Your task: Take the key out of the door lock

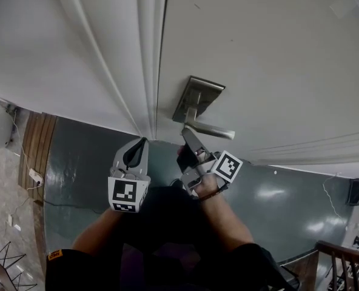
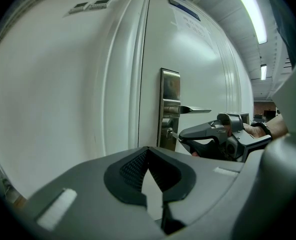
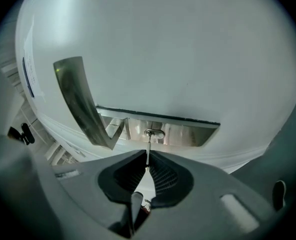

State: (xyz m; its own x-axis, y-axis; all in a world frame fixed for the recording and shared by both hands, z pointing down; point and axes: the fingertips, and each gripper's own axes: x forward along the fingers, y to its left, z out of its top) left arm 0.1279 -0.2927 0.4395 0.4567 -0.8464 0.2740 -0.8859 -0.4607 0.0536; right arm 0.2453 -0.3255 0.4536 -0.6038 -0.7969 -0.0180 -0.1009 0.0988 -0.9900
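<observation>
Key (image 3: 148, 150) in right hand-held gripper (image 3: 147, 165)

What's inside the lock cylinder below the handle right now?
The key sits in the lock cylinder, its outer end pinched by the right gripper. How deep it goes is hidden inside.

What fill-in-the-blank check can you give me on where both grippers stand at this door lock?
1. The right gripper is shut on the ____.
2. The keyhole lies ____ the lever handle.
3. The left gripper is shut, holding ____.
Missing words: key; below; nothing.
</observation>
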